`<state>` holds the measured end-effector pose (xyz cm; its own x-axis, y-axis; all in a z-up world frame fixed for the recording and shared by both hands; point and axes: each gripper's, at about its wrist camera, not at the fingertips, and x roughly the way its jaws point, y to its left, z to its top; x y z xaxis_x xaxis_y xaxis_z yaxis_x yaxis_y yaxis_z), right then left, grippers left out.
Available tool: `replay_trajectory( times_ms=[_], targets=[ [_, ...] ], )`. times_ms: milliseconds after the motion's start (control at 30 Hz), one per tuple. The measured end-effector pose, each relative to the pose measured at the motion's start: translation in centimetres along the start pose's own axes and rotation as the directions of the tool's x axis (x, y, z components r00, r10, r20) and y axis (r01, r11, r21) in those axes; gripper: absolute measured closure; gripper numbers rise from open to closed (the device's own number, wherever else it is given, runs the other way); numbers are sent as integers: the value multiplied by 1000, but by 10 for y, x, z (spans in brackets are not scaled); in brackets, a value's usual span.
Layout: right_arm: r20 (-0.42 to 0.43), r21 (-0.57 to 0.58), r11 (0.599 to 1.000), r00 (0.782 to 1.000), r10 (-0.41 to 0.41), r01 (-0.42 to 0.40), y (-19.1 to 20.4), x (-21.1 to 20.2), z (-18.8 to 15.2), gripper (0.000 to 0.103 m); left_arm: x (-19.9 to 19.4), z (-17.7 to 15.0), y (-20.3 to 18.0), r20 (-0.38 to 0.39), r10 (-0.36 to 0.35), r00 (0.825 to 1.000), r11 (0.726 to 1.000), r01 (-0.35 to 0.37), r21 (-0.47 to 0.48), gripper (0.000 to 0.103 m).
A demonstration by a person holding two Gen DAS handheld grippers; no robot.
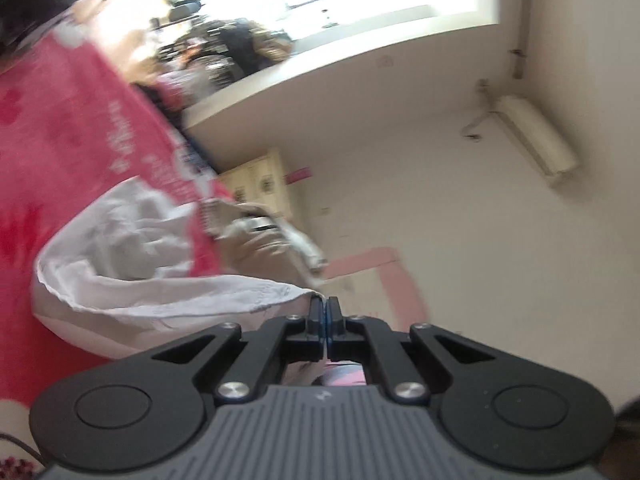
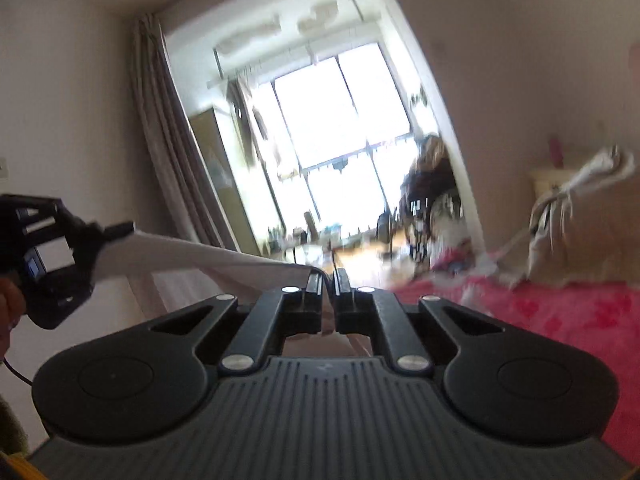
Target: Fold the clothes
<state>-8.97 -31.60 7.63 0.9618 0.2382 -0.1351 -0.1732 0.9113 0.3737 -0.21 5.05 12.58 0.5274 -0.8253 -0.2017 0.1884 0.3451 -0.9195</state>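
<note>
Grippers: two — the left gripper [image 1: 325,304] and the right gripper [image 2: 328,276].
Garments: one white garment [image 1: 132,264], on the left.
Bed covers: one pink blanket [image 2: 560,312], near right.
Windows: one large window [image 2: 336,128], far centre.
Curtains: one curtain [image 2: 160,120], left of the window.
Wall units: one air conditioner [image 1: 536,136] — far right.

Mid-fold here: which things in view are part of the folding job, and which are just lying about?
Part of the job:
- white garment, stretched between both grippers
- left gripper, shut on the garment's edge
- right gripper, shut on the garment
- pink blanket under the work

Just lying about:
- beige bundle on the blanket
- cream cabinet
- curtain
- wall air conditioner
</note>
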Motion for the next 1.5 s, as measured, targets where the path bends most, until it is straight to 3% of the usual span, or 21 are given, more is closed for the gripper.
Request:
replay_trajectory(
  times_ms=[133,267,400,467,533,600,700,800,867,933,1000,1100,1200,1300,1500],
  targets=[
    [-134,68,998,991,15,-6,-36,40,-18,99,32,14,53,-30,128,991,990,-129,-53,101],
    [-285,157,987,958,29,17,-62,84,-41,99,50,30,101,-18,202,979,978,-202,-45,96],
    [-409,247,966,912,32,77,-93,133,-68,99,56,44,136,24,251,968,968,-251,-14,72],
    [-457,268,957,889,23,113,-103,149,-80,99,59,45,141,21,279,960,958,-279,65,64],
    [-504,288,946,863,15,151,-113,166,-93,99,62,44,143,11,313,950,936,-310,167,46],
    [-543,322,929,839,25,181,-124,178,-102,99,72,36,140,-6,370,929,885,-350,306,35],
    [-576,374,900,816,35,225,-136,184,-109,96,94,16,135,-18,476,879,757,-400,516,33],
    [-540,422,880,840,54,215,-141,174,-105,92,118,-2,138,-12,539,842,648,-406,644,33],
    [-500,427,883,865,49,197,-142,163,-100,80,132,-10,143,-18,556,831,615,-396,682,33],
    [-457,430,885,889,42,179,-142,149,-94,61,144,-11,150,-27,567,823,607,-395,690,33],
    [-425,448,877,905,38,174,-145,135,-90,54,156,-9,157,-39,576,817,610,-397,686,33],
    [-405,479,859,913,37,178,-150,117,-88,52,165,-3,166,-62,579,813,628,-395,671,33],
    [-428,461,864,903,16,204,-147,102,-92,48,174,1,171,-74,585,807,628,-394,671,33],
    [-460,386,894,888,-25,226,-136,88,-98,46,181,2,172,-82,583,809,631,-386,673,44],
    [-534,206,959,844,-55,193,-113,91,-112,42,190,-1,168,-83,572,816,634,-376,676,56]
  ],
)
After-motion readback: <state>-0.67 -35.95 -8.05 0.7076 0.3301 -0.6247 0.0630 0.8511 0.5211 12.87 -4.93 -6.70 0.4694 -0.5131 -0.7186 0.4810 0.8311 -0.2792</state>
